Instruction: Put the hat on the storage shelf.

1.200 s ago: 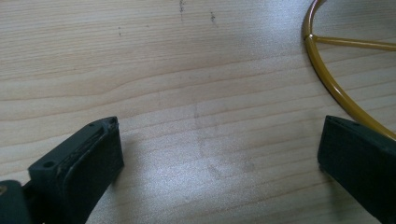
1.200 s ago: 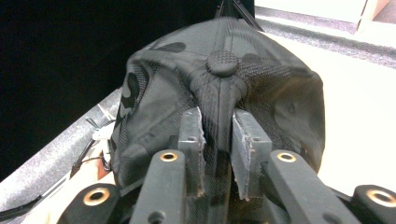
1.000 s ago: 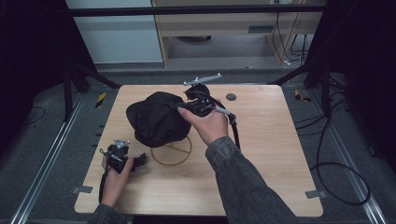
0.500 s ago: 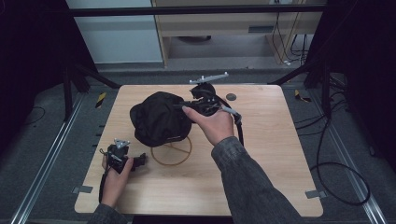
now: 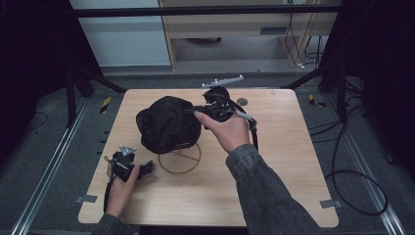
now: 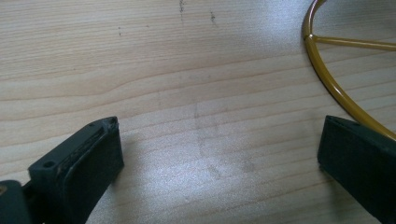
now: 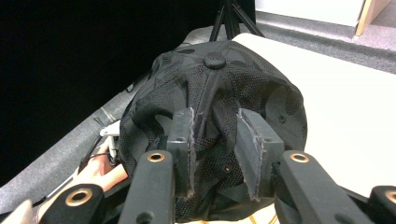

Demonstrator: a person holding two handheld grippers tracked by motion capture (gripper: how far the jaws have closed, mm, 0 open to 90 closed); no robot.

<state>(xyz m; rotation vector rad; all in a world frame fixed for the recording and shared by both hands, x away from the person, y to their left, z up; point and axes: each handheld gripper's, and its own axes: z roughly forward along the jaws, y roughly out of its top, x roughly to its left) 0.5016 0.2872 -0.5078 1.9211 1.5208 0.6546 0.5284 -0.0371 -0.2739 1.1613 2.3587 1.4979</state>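
I have the black cap [image 5: 169, 125] pinched in my right gripper [image 5: 203, 110]: in the right gripper view its jaws are drawn in narrow on a fold of the mesh crown [image 7: 215, 116], the top button pointing away from me. The cap hangs over the far part of the gold wire ring [image 5: 180, 157], covering that side of it, while the near arc and its spokes lie bare on the wooden table [image 5: 274, 166]. I judge the job as partway along: the cap is gripped and brought over the ring, but not yet seated or let go, so settling it and releasing are left.

My left gripper [image 5: 139, 169] rests on the table just beside the ring's near-left edge, jaws spread wide with nothing but bare wood between them [image 6: 210, 140].

I cannot see whether the ring carries a post under the cap, nor how much fabric lies between the right jaws. A small dark disc [image 5: 242, 102] beyond my right hand is too small to identify.
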